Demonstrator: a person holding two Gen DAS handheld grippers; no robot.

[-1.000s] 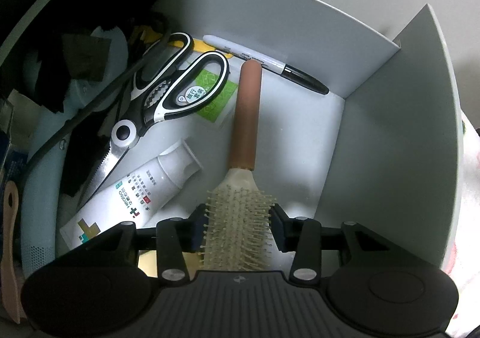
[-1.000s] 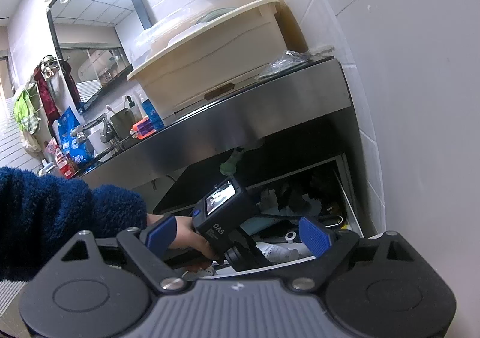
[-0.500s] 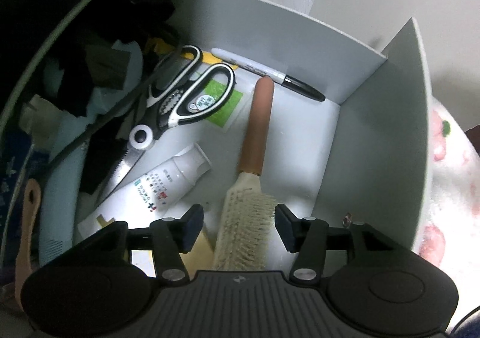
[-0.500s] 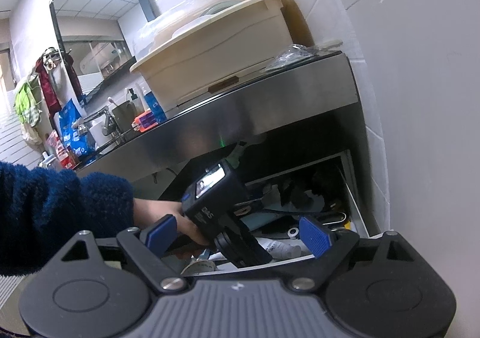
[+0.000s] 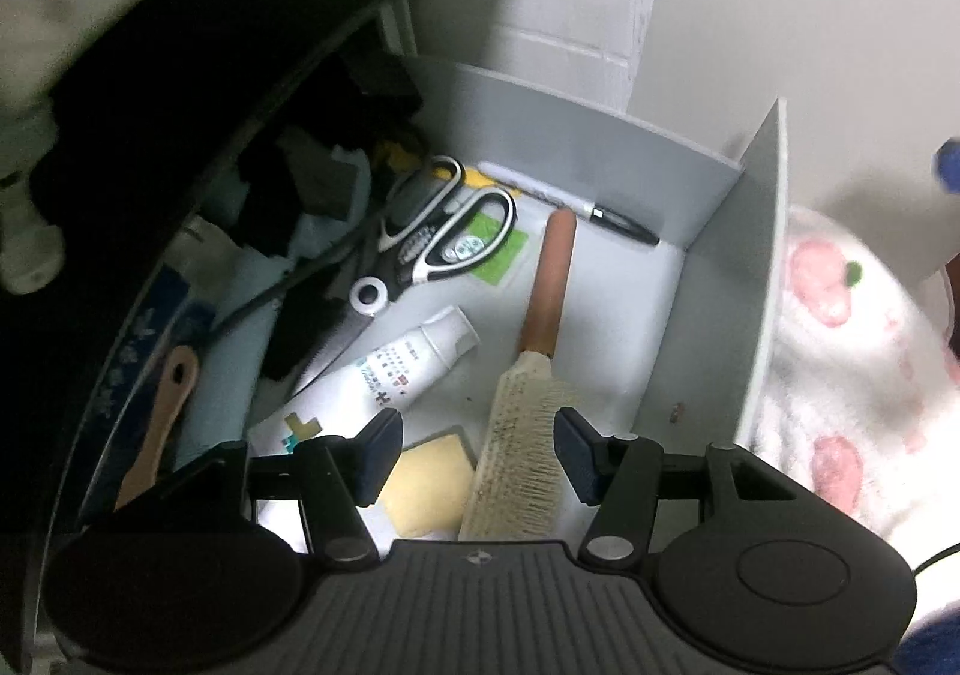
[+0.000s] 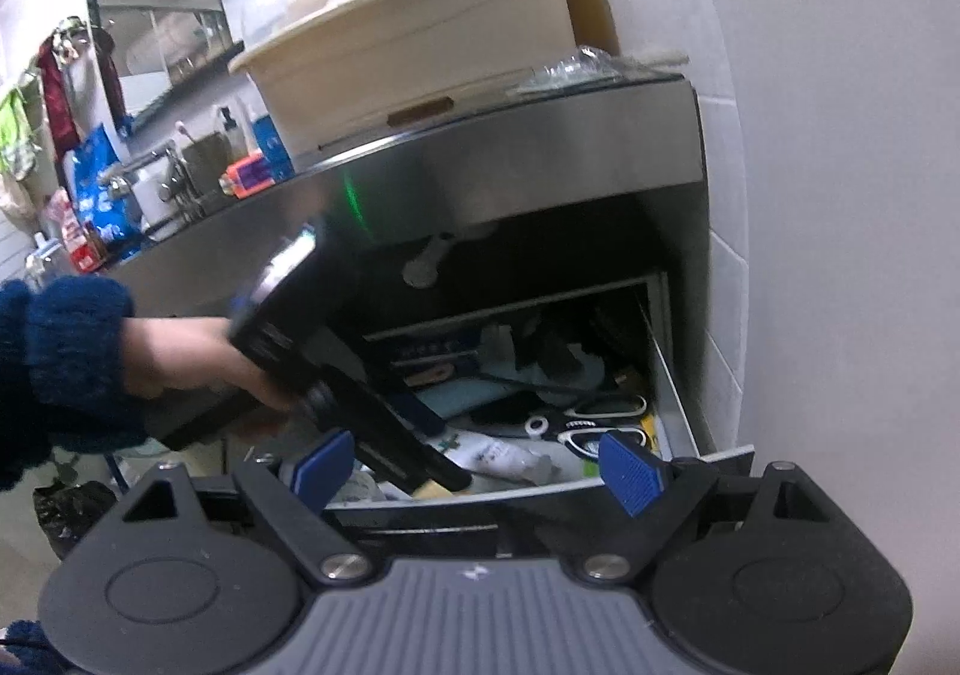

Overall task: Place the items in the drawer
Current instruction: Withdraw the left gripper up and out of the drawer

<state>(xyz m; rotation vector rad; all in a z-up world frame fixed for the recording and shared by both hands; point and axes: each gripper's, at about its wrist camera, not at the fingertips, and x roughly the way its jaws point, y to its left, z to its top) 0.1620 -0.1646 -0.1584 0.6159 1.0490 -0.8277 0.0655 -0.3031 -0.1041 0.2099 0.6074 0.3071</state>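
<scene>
The left gripper (image 5: 474, 450) hangs over the open drawer (image 5: 714, 309), jaws spread, gripping nothing. The brush (image 5: 528, 405) lies in the drawer's near right part, handle pointing far, with the tube (image 5: 390, 375) and scissors (image 5: 432, 249) to its left. The right gripper (image 6: 477, 465) waits outside the drawer front, spread and seemingly empty

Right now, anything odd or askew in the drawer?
Nothing damaged or spilled. The hairbrush lies on its side, bristles facing right, angled across the drawer floor beside the white tube; the left gripper is open above its head. The scissors overlap a green-labelled packet. Cluttered, not wrong.
</scene>
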